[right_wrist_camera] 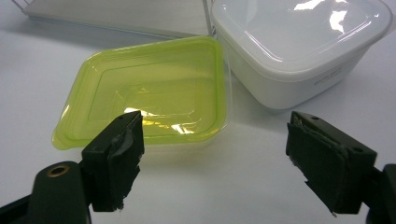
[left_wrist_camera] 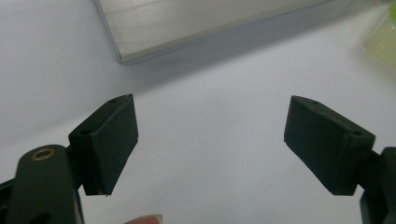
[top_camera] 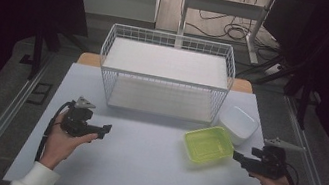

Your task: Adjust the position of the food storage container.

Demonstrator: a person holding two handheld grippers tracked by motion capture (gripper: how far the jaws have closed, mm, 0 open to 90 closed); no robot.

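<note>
We see a white table (top_camera: 139,169) with a wire basket (top_camera: 166,72) at its far side. A yellow-green box (top_camera: 208,144) lies right of centre, a white box (top_camera: 238,124) just beside it. Our right gripper (top_camera: 238,157) hovers near them, jaws apart; our left gripper (top_camera: 104,129) hovers at left, jaws apart.

The container (top_camera: 208,144) is translucent yellow-green; the lidded box (top_camera: 238,123) white; the wire basket (top_camera: 166,72) white; the table (top_camera: 140,164) pale grey.

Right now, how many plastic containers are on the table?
2: a green container in front of the wire rack's right end, and a white container just behind it to the right.
</note>
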